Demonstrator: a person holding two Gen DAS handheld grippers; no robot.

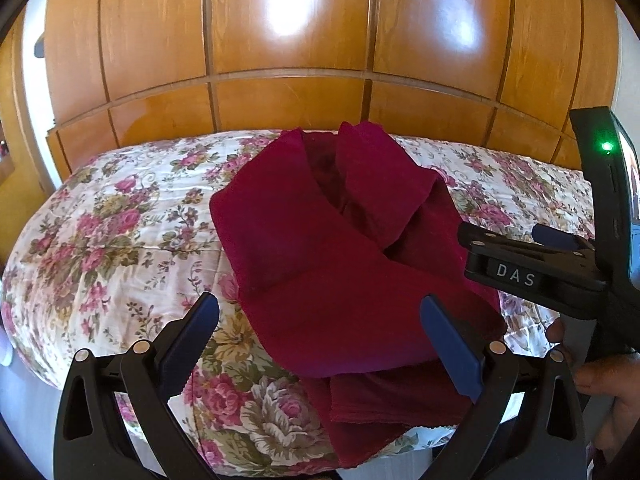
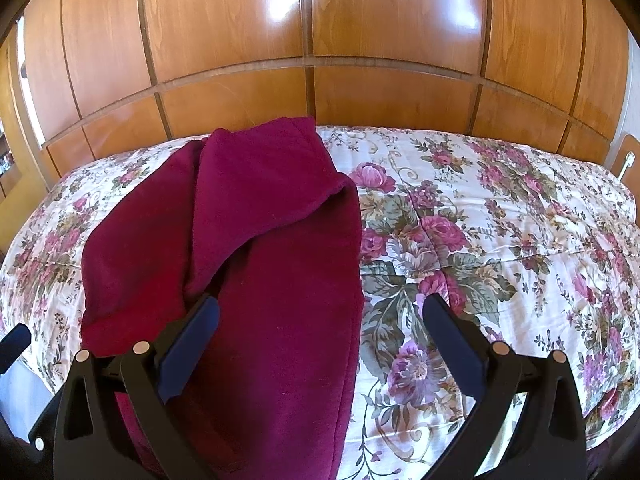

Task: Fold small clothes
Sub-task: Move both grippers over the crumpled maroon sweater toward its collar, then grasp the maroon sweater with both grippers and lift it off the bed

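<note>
Garment: one dark red cloth (image 1: 320, 248), lying bunched on the bed, two long parts spreading away toward the wardrobe, its near end hanging over the bed's front edge; the right wrist view shows it (image 2: 260, 280) as a thick folded band running from the near edge toward the far side
Wardrobe: one wall of glossy wooden panels (image 1: 288, 40) behind the bed, seen in both views
Bed cover: one white quilt with pink and purple roses (image 1: 100, 240); the right wrist view shows a broad bare stretch of it (image 2: 500, 240) to the right of the cloth
Left gripper: (image 1: 320, 332) jaws spread wide, empty, over the near part of the cloth, two blue pads
Right gripper: (image 2: 320, 332) jaws spread wide, empty; left pad over the cloth, right pad over the quilt
Writing: "DAS" in white letters on the right gripper's body (image 1: 516, 274), readable only in the left wrist view
Light: one green lamp (image 1: 607, 146) on the right gripper's mount, left wrist view only
Person: fingers (image 1: 600, 376) around the right gripper's handle, left wrist view only
</note>
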